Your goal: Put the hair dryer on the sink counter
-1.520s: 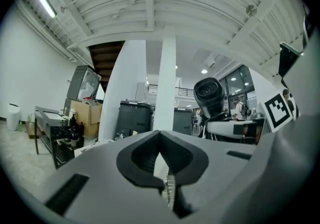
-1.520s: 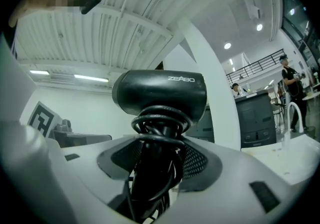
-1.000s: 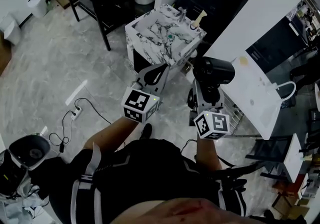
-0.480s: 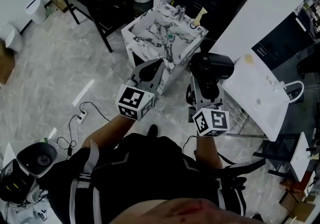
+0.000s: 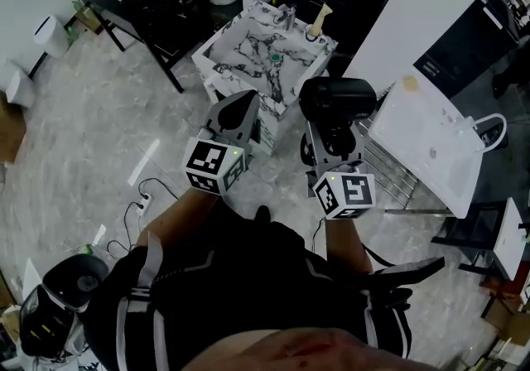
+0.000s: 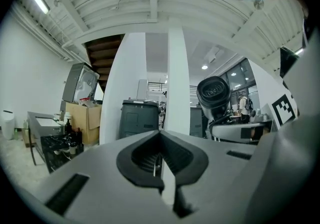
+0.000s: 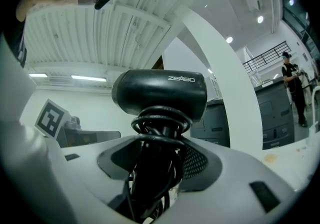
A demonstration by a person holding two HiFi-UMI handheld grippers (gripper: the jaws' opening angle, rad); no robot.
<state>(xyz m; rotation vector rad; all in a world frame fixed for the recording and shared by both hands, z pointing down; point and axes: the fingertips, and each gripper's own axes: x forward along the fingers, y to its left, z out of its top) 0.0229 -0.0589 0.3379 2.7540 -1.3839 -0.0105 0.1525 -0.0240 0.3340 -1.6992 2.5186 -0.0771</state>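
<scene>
Dryer (image 7: 159,93) clamped by right claw (image 7: 152,180) — its view alone shows cord (image 7: 161,118) | left claw (image 6: 161,170) together

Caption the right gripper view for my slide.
Right tool grips black cord-wrapped hair dryer by its handle, barrel upward.

Left gripper (image 6: 161,162): jaws together, nothing between them, tips pointing forward and away from the body.
Right gripper (image 7: 156,168): jaws clamped on the cord-wrapped handle of the dryer (image 7: 160,93), with its head standing above the jaws.
Left arm (image 5: 170,224): bare forearm reaching forward from the torso, ending at the left marker cube (image 5: 214,166).
Right arm (image 5: 341,238): forearm reaching forward, ending at the right marker cube (image 5: 344,194).
Spacing: both grippers are held in front of the chest, side by side and apart, the left slightly further forward.
</scene>
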